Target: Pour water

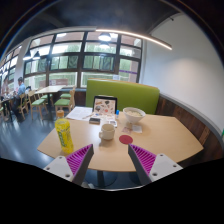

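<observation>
Approaching the table (pixel 150 140) with the gripper (pixel 111 160) spread apart, holding nothing.
I'm eyeing the yellow bottle (pixel 64 133) at the table's near-left edge — likely light, smooth; taking it mid-body.

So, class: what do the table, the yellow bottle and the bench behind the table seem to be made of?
Table: likely wood or wood-look laminate, going by its pale tan, smooth top. Yellow bottle: probably plastic, a solid bright colour; too small to be sure. Bench: green upholstery, matte and padded-looking. The gripper is open, short of the table.
</observation>
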{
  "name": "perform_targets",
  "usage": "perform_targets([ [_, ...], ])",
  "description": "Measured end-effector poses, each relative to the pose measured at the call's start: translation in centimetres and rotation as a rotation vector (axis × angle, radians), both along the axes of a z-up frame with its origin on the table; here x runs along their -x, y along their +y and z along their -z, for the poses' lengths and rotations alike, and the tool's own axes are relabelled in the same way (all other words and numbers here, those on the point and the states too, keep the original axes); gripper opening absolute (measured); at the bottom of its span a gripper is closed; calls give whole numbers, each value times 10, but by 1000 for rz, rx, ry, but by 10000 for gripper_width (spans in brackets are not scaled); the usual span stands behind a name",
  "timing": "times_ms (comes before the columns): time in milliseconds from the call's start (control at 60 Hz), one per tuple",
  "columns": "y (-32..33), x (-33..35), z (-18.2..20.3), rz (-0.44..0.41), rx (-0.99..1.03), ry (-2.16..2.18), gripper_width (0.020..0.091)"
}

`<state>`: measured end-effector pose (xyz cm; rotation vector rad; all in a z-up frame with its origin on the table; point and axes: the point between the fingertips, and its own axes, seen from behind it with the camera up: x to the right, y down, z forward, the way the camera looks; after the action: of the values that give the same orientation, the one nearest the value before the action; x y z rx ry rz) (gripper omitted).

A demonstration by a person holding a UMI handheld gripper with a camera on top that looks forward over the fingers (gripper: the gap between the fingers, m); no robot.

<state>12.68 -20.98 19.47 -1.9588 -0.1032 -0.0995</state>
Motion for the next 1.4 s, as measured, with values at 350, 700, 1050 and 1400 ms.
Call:
perform_targets([
  [350, 0, 76, 53, -85, 48, 33, 807],
  [700, 95, 206, 125, -121, 29, 43, 812],
  [1050, 182, 227, 122, 0, -114, -11, 388],
  [1400, 216, 230, 123, -98, -139, -64, 251],
])
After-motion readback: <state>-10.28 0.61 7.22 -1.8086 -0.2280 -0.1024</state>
